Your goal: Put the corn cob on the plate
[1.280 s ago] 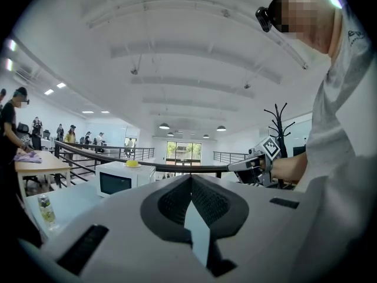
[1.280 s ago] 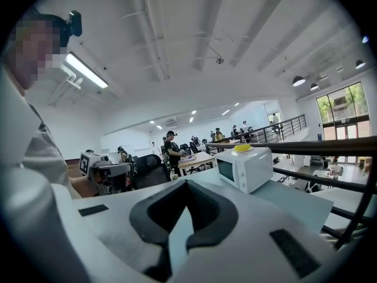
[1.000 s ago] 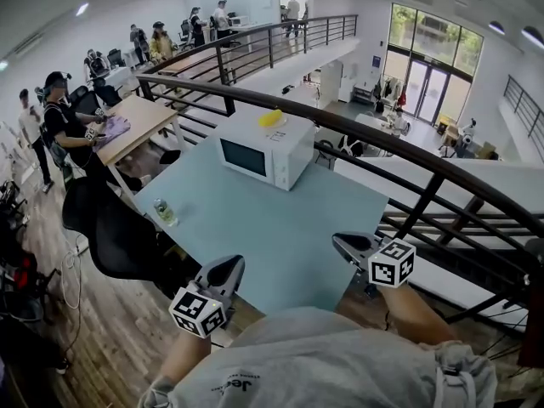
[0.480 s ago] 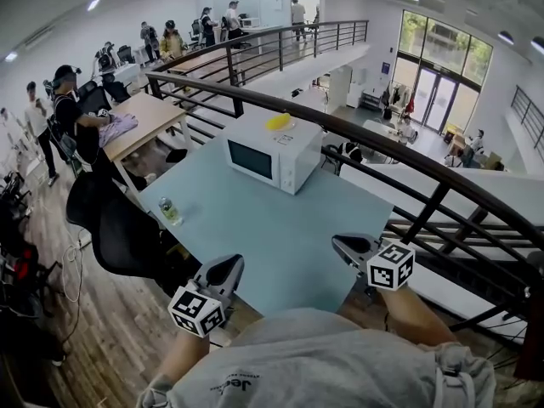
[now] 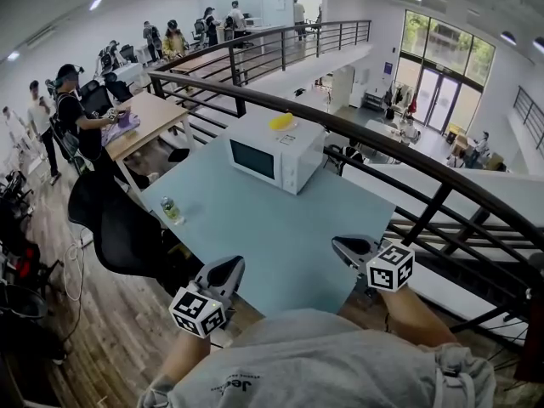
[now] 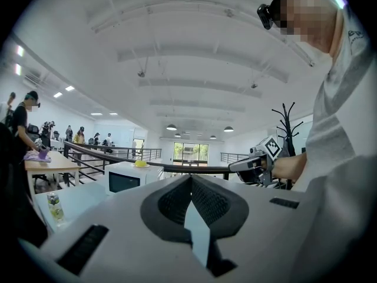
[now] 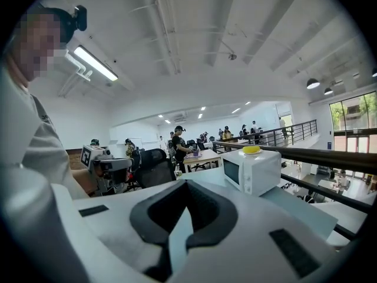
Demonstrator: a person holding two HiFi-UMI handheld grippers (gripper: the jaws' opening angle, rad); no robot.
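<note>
A small yellow thing, perhaps the corn cob, lies on top of a white microwave at the table's far side. It is too small to tell whether a plate is under it. The yellow thing also shows in the left gripper view, and in the right gripper view the yellow thing is seen on the microwave. My left gripper and right gripper hover at the near table edge, both shut and empty. Each points toward the other: the right gripper shows in the left gripper view.
The light-blue table carries a small bottle near its left edge. A dark railing runs behind and to the right of the table. A black chair stands at the left. People work at a wooden desk beyond.
The head view has swung a little, so the microwave sits slightly further right in the picture. Both grippers keep their places and stay shut.
</note>
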